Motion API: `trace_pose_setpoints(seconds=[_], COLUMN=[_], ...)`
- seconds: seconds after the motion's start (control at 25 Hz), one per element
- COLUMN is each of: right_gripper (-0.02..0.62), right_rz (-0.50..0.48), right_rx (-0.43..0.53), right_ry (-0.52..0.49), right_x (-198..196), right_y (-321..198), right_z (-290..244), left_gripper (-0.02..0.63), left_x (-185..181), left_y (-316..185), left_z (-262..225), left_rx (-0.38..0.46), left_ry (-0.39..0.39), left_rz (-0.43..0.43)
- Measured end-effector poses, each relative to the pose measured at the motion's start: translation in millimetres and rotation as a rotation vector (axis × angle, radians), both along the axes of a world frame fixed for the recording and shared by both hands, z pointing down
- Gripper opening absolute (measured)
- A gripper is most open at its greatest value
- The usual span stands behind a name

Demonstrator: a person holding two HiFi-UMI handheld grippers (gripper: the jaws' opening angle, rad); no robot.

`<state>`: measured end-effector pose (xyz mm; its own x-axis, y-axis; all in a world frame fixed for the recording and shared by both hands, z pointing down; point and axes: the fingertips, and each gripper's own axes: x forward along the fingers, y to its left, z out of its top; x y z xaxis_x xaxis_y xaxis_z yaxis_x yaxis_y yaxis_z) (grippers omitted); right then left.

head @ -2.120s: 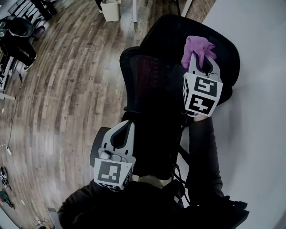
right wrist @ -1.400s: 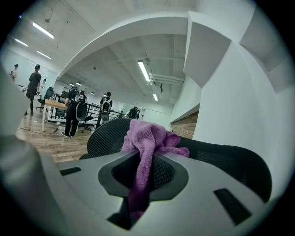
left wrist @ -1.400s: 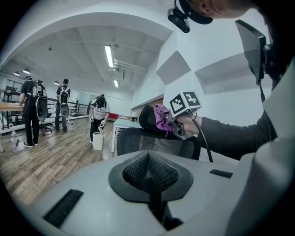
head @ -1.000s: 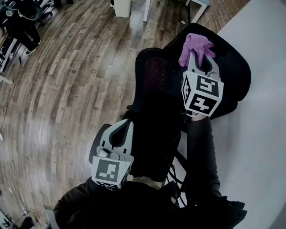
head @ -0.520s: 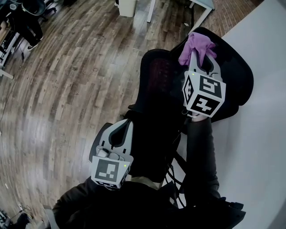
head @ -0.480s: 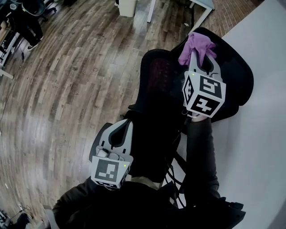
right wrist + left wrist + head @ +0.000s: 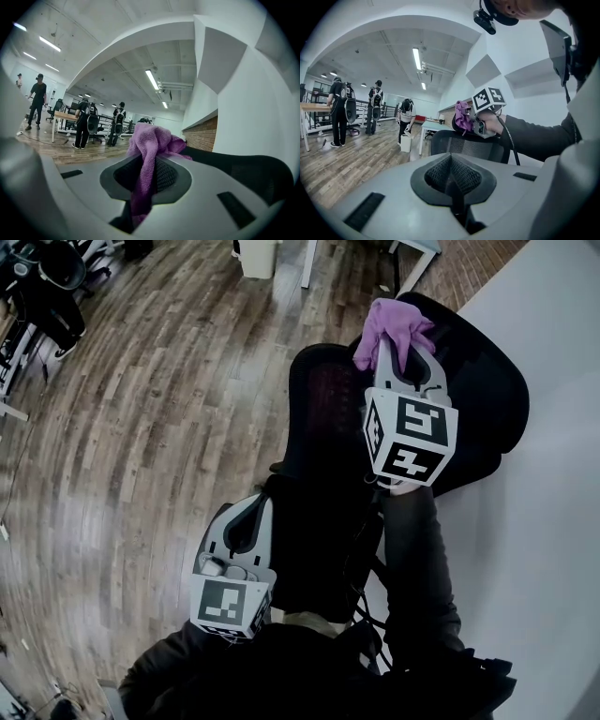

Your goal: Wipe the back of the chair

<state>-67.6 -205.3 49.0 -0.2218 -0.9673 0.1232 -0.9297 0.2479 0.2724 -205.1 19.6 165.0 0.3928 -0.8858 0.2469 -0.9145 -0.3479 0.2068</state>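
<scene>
Wood floor point(image 7: 141, 427) fills the left of the head view, with people standing far off in both gripper views. At lower left the left gripper point(image 7: 251, 512) hangs low by the chair, its jaws pressed together on nothing. Right of it, the chair's mesh back point(image 7: 319, 409) rises through the middle of the frame. At its top edge, upper right, the right gripper point(image 7: 401, 345) has its jaws clamped on a purple cloth point(image 7: 389, 322), which bunches out past the tips. Whether the cloth presses on the mesh I cannot tell. A white wall point(image 7: 544, 502) lies along the right edge.

To wipe well, I judge the bunched end should be laid flat on the mesh and drawn down in overlapping strokes, the grip kept firm so the cloth does not slip. The free left gripper could steady the chair, which may swivel.

One container shows: a white bin point(image 7: 255, 257) at the top edge; its contents are out of sight.
</scene>
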Motion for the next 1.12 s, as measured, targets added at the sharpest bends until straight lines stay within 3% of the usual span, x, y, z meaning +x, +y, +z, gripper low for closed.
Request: trace_pose_setpoints(seconds=[0.52, 1.12], right_gripper=[0.049, 0.049], right_rz=[-0.007, -0.023], right_rx=[0.020, -0.030], right_ry=[-0.041, -0.069], right_x=[5, 11], right_y=[8, 18], right_z=[13, 48], left_gripper=[0.009, 0.009], left_x=[14, 26], left_y=[-3, 2], left_z=[2, 5], left_rx=[-0.010, -0.022], left_ry=[-0.021, -0.072], left_rz=[0.017, 0.034])
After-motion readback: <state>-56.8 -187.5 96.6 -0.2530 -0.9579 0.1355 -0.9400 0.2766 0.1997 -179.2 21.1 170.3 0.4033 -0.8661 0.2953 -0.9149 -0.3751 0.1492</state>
